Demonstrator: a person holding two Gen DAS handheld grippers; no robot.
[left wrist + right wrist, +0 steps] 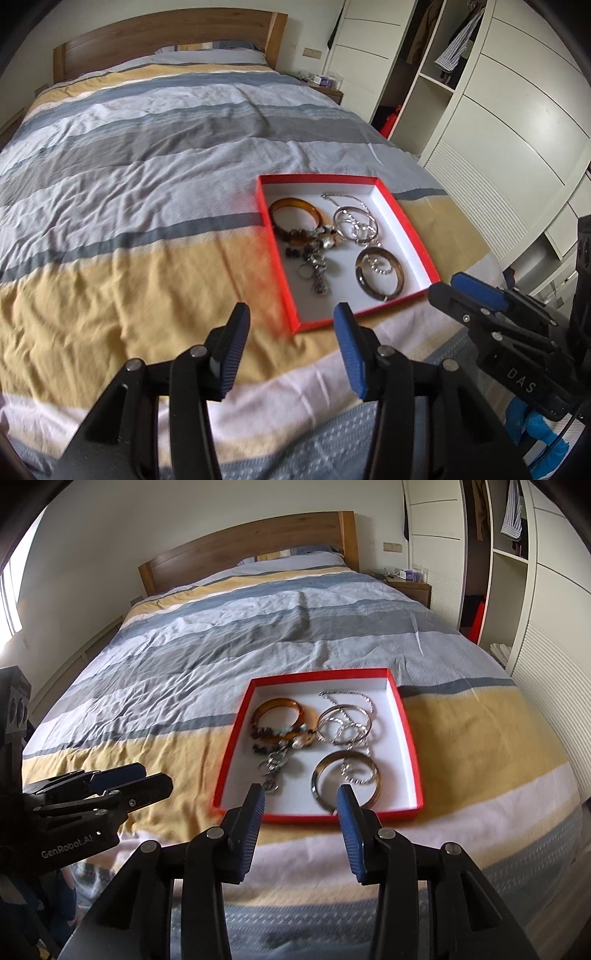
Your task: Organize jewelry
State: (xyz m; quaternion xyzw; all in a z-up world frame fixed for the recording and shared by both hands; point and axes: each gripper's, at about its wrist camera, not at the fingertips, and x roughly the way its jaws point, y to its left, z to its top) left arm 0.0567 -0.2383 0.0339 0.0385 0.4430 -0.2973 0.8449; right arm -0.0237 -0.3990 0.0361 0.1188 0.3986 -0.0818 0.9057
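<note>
A shallow red box (410, 225) (410, 738) with a white inside lies on the striped bedspread. It holds an amber bangle (293, 206) (277, 707), silver bangles with a chain (354, 221) (343, 720), a dark bangle (378, 275) (345, 779), beaded pieces and small rings (314, 258) (275, 760). My left gripper (291, 321) is open and empty, just short of the box's near left corner. My right gripper (301, 801) is open and empty over the box's near edge; it also shows in the left wrist view (465, 291). The left gripper shows in the right wrist view (144, 779).
The bed (147, 155) (221, 627) stretches back to a wooden headboard (166, 33) (251, 550). A white wardrobe (517, 110) (554, 590) with open shelves stands at the right. A nightstand (325, 86) (410, 583) with small items is beside the headboard.
</note>
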